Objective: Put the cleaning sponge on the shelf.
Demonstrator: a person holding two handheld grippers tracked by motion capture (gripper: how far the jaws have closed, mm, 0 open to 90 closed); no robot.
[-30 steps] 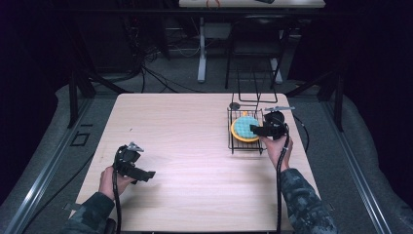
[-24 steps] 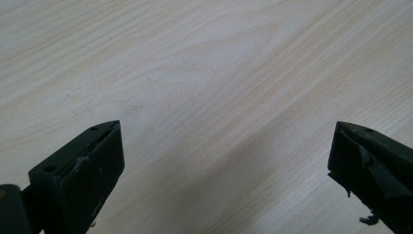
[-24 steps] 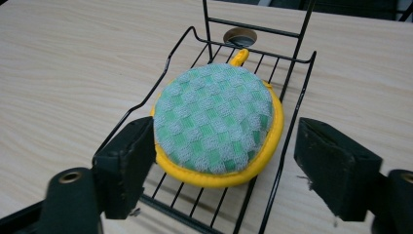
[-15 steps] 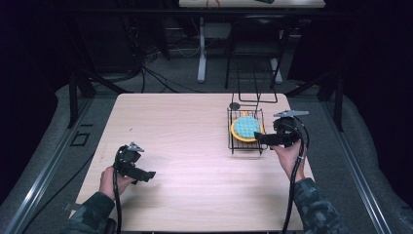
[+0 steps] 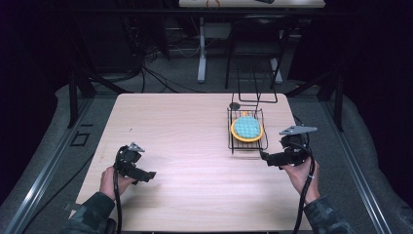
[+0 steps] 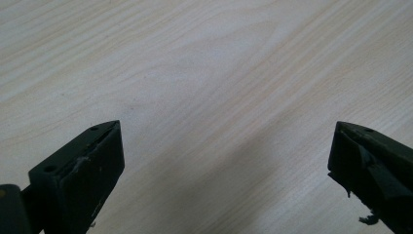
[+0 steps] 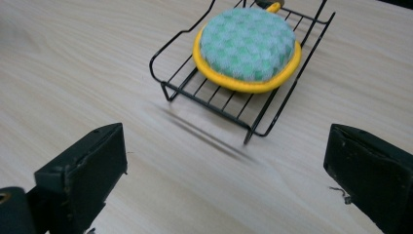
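The round scrubbing pad point(image 5: 247, 128), green on a yellow rim, lies flat in the black wire rack point(image 5: 233, 142) at the far right of the desk point(image 5: 185, 146), so placing it looks done. The right gripper point(image 5: 265, 158) sits just near of the rack, and its fingers point(image 7: 83, 168) have just been opening; they now stand spread with nothing between them. The left gripper point(image 5: 151, 174) rests at the near left, well apart from the rack, released over bare wood. Little seems left beyond pulling the right hand point(image 5: 304, 178) clear.
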